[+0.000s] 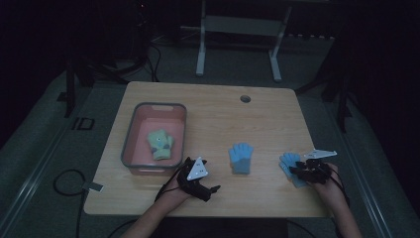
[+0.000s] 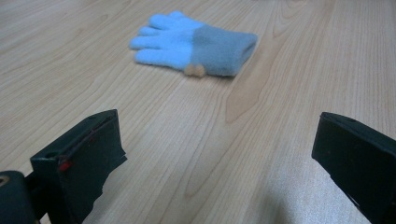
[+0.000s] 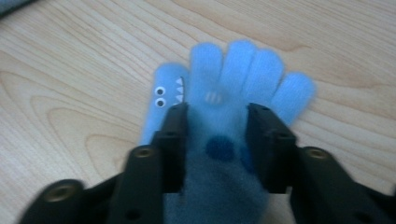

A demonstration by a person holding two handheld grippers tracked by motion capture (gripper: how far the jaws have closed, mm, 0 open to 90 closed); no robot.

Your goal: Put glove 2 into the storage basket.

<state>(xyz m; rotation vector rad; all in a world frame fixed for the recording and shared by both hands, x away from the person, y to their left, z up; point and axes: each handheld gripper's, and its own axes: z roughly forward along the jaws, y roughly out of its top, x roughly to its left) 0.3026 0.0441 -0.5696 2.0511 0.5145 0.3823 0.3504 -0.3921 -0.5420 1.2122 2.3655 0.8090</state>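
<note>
Right gripper: we are closing its jaws round the blue monster glove, for lifting. Left gripper: we are holding it wide apart, empty, facing the second blue glove.

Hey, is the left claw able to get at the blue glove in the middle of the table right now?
Probably yes. The left claw stands open with nothing between its jaws, and the middle blue glove lies flat ahead of it across bare table. Nothing sits between them; the right claw is off at the other glove.
</note>
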